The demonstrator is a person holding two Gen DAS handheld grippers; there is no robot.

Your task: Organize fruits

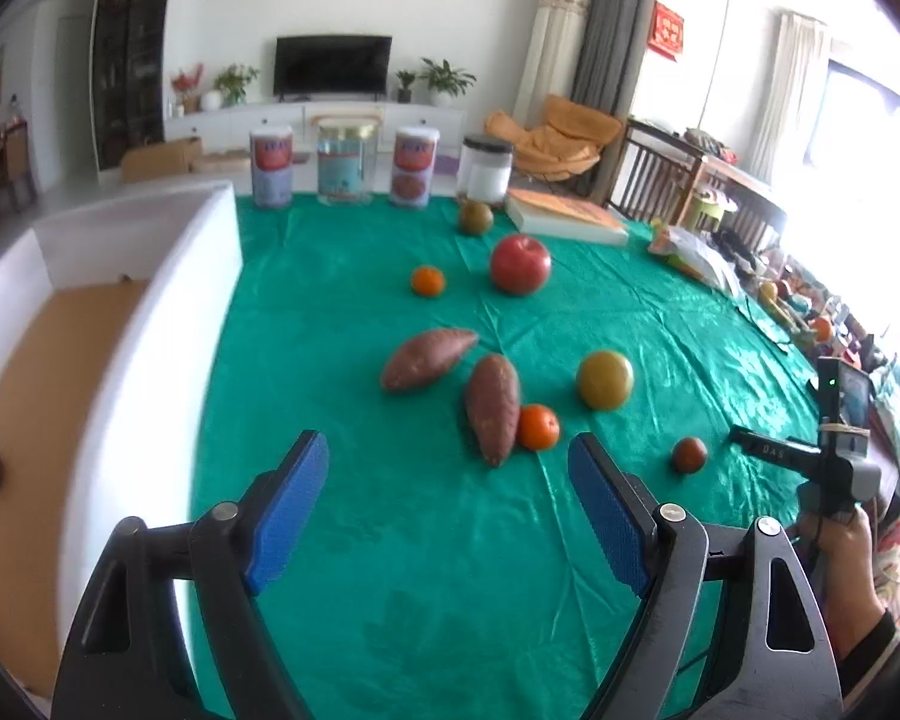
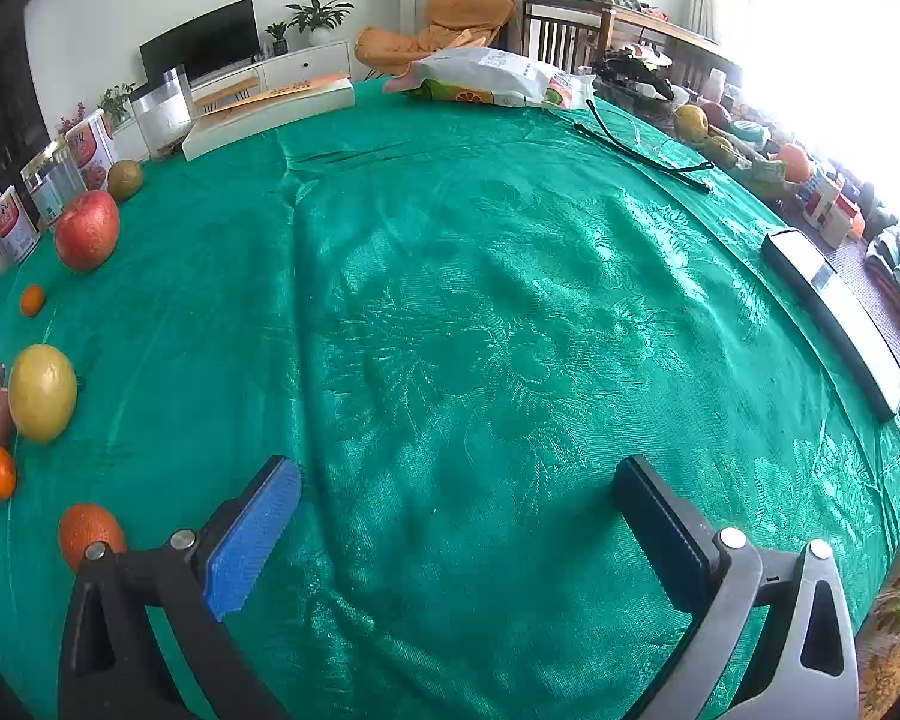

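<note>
Green cloth, scattered fruit; left gripper (image 1: 448, 459) and right gripper (image 2: 457, 483) both released, empty. Probably between picks: next, reaching toward tangerine (image 1: 537, 426) at one o'clock.

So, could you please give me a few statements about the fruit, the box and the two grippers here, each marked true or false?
1. The left gripper is open and holds nothing. True.
2. The red apple sits inside the white box. False: it lies on the green tablecloth.
3. Two sweet potatoes lie near each other on the cloth. True.
4. The right gripper is shut on an orange. False: its fingers are spread, with only cloth between them.
5. A small orange sits right beside one sweet potato. True.
</note>
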